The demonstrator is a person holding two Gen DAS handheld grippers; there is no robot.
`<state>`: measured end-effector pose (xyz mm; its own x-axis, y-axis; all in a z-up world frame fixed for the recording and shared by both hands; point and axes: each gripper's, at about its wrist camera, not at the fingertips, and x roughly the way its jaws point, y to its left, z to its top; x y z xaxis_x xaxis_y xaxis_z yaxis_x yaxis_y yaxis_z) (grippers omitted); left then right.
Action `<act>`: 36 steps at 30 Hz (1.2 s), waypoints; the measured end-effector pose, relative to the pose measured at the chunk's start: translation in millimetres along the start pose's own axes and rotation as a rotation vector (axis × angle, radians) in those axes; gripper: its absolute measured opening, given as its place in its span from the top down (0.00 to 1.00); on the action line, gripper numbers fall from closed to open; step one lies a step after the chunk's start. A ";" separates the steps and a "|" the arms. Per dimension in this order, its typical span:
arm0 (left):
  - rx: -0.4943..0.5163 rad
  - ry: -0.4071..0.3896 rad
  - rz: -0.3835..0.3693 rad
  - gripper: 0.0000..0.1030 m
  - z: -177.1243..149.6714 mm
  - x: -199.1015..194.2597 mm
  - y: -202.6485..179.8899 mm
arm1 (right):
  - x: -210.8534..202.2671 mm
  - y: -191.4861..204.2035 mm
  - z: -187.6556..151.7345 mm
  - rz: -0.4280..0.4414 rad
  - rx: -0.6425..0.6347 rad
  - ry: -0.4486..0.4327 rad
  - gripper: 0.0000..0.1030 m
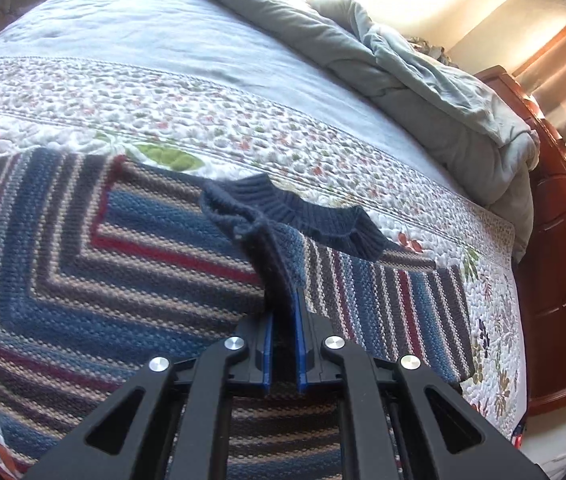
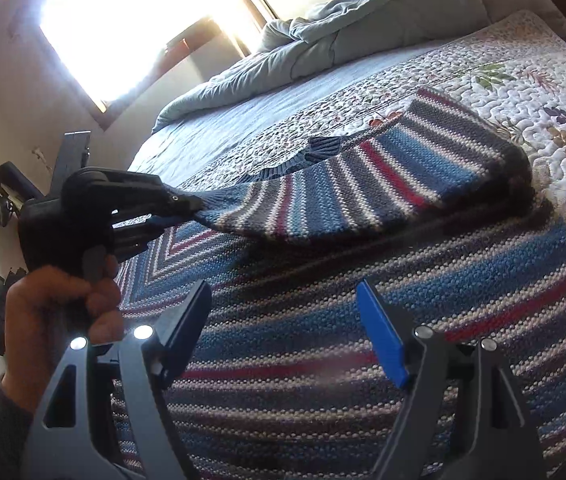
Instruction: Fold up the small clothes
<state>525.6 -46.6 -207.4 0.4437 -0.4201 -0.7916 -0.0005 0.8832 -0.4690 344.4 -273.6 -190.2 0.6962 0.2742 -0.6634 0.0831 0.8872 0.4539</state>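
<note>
A striped sweater (image 1: pixel 131 264) lies spread out on a bed. It is knitted in blue, grey, red and white stripes, and it has a dark blue ribbed collar (image 1: pixel 303 216). Under it is a white quilt (image 1: pixel 211 120) with small flowers and leaves on it.

The left gripper (image 1: pixel 283 320) is pinched tight on a piece of the sweater near the collar. Its two blue pads are close together with the wool squeezed between them. In the right wrist view, the left gripper (image 2: pixel 187 208) lifts that part of the sweater off the bed, so one striped sleeve side (image 2: pixel 363 184) hangs up in the air over the rest of the sweater. The person's left hand (image 2: pixel 55 320) holds the gripper's handle.

The right gripper (image 2: pixel 287 332) is wide open and holds nothing. Its blue pads (image 2: pixel 383 340) are far apart, just above the flat lower part of the sweater.

A rumpled grey-green blanket (image 1: pixel 403 68) is piled at the far end of the bed. A brown wooden bed frame (image 1: pixel 559 280) is at the right edge. Bright light comes in from a window (image 2: pixel 131 20).
</note>
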 end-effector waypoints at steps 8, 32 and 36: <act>-0.063 0.018 -0.004 0.92 -3.9 6.2 39.8 | 2.2 2.1 -1.5 0.003 -0.004 0.008 0.27; -0.035 -0.108 -0.059 0.55 -10.1 -8.3 31.8 | 6.0 1.3 -2.7 0.000 -0.007 0.019 0.26; -0.106 -0.012 -0.043 0.56 -12.8 27.9 49.5 | 7.0 1.8 -3.5 -0.003 -0.011 0.022 0.26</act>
<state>526.5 -17.3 -257.7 0.4564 -0.4540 -0.7652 -0.0758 0.8370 -0.5419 346.9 -268.7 -196.1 0.6801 0.2791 -0.6779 0.0778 0.8920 0.4454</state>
